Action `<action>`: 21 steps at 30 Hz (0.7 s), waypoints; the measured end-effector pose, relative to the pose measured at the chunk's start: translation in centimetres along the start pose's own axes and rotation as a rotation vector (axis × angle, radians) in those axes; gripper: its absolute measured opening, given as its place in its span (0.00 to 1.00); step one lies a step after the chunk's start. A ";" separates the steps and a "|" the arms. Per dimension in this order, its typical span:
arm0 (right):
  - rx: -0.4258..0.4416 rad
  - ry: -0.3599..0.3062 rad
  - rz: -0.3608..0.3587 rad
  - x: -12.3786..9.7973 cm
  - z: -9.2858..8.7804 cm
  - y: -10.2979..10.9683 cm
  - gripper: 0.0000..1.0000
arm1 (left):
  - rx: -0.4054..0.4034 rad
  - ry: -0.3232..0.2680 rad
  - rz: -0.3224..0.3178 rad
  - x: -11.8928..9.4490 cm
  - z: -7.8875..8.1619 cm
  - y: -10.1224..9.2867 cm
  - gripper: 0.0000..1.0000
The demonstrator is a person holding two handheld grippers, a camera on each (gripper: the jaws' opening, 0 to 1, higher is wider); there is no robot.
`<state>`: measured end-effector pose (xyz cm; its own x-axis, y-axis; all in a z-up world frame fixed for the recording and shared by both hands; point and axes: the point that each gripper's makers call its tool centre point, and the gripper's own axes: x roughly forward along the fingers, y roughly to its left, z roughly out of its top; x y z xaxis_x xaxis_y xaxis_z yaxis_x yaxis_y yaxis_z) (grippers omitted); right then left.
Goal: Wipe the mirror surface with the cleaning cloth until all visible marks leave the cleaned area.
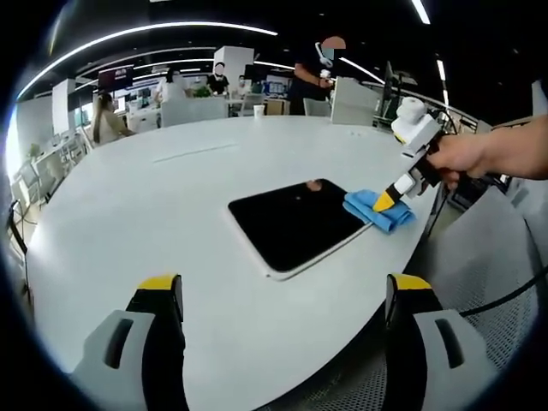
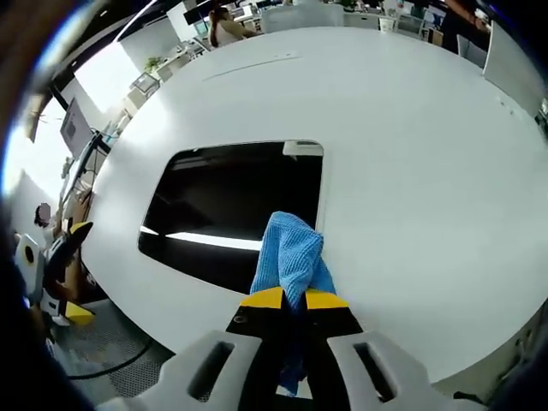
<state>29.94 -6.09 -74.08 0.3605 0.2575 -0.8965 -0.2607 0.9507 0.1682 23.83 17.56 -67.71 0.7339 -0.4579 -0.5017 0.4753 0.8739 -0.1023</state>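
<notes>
Mirror (image 1: 295, 224), a dark, thin rounded panel, lies flat on the white table (image 1: 171, 214) in the left gripper view; the right gripper (image 1: 384, 202) pinches a blue cleaning cloth (image 1: 379, 210) touching the mirror's edge, while the left gripper (image 1: 282, 301) hangs short of the mirror, jaws wide apart and empty. In the right gripper view, the jaws are clamped on the cloth (image 2: 291, 257), which drapes over the mirror (image 2: 231, 210); soft, light and floppy, it seems best held by a bunched fold, and the glass probably wants gentle pressure.
</notes>
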 end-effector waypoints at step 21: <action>0.007 -0.015 -0.030 0.7 1.7 -0.5 0.01 | -0.023 -0.005 0.008 0.0 0.1 0.2 0.97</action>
<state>31.84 -6.05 -74.10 0.3817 0.2318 -0.8947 -0.2434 0.9591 0.1446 23.95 17.76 -67.68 0.7405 -0.4513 -0.4980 0.4580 0.8812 -0.1175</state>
